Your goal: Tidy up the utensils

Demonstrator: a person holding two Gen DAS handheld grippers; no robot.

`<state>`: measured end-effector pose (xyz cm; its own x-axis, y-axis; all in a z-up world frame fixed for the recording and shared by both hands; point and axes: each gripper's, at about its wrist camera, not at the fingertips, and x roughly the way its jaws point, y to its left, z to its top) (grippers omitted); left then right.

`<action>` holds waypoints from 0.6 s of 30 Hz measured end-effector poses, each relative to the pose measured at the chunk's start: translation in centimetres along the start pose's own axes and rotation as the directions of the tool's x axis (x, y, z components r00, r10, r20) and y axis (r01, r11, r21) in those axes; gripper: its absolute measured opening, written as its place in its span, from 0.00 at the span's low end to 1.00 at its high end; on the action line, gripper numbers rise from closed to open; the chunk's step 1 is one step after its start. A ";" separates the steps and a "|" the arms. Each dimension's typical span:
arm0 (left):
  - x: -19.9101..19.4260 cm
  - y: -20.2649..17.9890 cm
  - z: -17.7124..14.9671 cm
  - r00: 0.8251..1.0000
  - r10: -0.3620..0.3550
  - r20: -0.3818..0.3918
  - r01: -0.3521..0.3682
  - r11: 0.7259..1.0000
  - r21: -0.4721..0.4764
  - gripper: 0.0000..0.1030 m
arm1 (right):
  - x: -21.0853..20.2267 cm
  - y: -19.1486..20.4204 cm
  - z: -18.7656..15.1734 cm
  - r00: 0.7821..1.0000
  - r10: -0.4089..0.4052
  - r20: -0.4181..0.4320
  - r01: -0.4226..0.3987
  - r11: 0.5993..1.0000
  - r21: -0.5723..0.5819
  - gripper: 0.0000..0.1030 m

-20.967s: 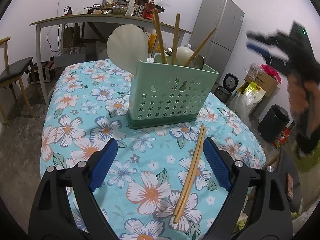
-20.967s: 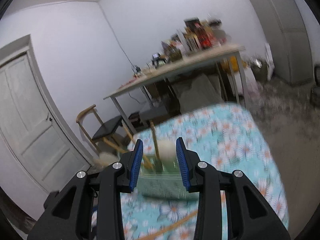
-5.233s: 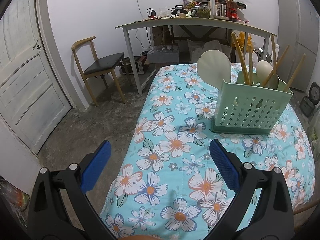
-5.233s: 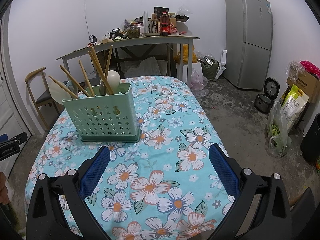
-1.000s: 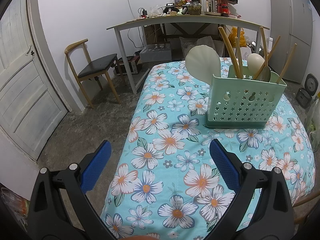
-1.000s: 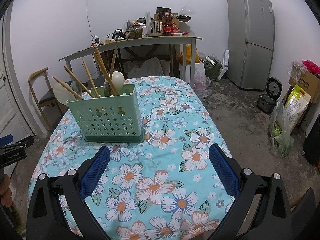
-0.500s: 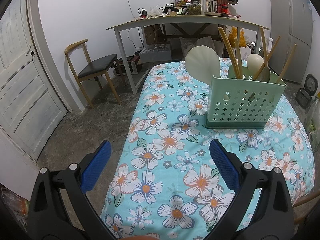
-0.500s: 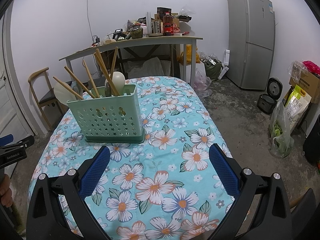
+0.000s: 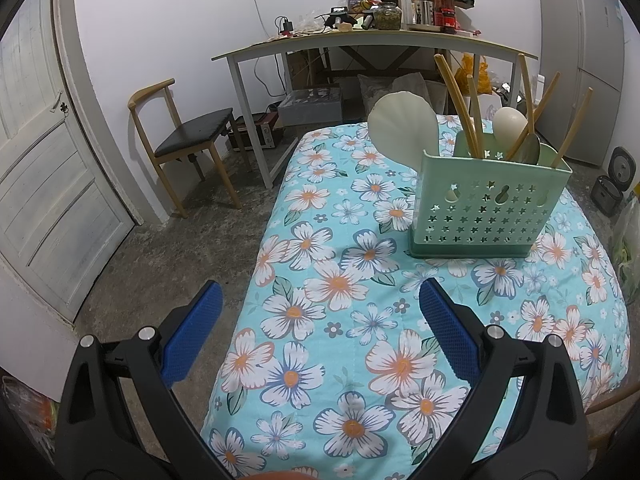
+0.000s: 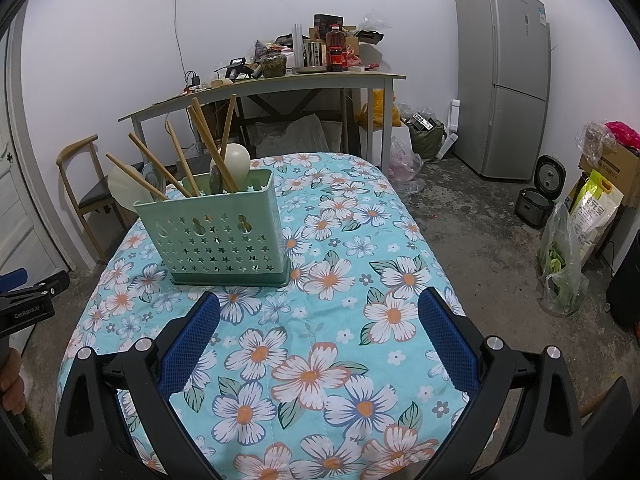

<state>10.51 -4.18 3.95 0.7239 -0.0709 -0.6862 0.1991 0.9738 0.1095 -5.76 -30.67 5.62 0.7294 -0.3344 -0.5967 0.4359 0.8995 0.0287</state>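
A pale green perforated utensil holder [image 9: 488, 204] [image 10: 218, 232] stands upright on the floral tablecloth [image 9: 352, 320] [image 10: 320, 340]. Several wooden chopsticks [image 9: 456, 100] [image 10: 176, 168] lean out of its top, along with a white spoon [image 9: 510, 120] [image 10: 237, 160] and a shell-shaped white ladle [image 9: 402, 128] [image 10: 122, 188]. My left gripper [image 9: 320, 332] hangs open over the table's near left corner, well short of the holder, with nothing between its blue pads. My right gripper [image 10: 318, 332] is open too, empty, just in front of the holder. The left gripper's body [image 10: 28, 300] shows at the right wrist view's left edge.
Behind the table stand a cluttered work desk [image 9: 372, 40] [image 10: 280, 80], a wooden chair [image 9: 180, 140] and a grey fridge [image 10: 504, 80]. A white door [image 9: 44, 184] is at the left. Rice cooker [image 10: 540, 196], bags and boxes [image 10: 592, 200] crowd the floor at the right.
Almost nothing differs over the last second; both grippers stay open and held back. Twenty-one seconds ago a pair of chopsticks lay on the cloth; none lie there now.
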 end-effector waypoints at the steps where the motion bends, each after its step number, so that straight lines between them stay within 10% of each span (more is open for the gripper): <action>1: 0.0 0.0 0.0 1.000 0.000 0.000 0.000 1.000 0.000 0.92 | 0.0 0.1 0.0 1.000 0.001 0.000 -0.001 1.000 0.001 0.94; 18: 0.0 0.0 0.0 1.000 0.000 -0.003 0.000 1.000 -0.001 0.92 | 0.0 0.0 0.0 1.000 0.001 0.001 -0.001 1.000 0.002 0.94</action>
<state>10.50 -4.19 3.95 0.7220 -0.0708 -0.6883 0.1988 0.9740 0.1084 -5.78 -30.70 5.64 0.7303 -0.3335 -0.5962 0.4359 0.8995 0.0308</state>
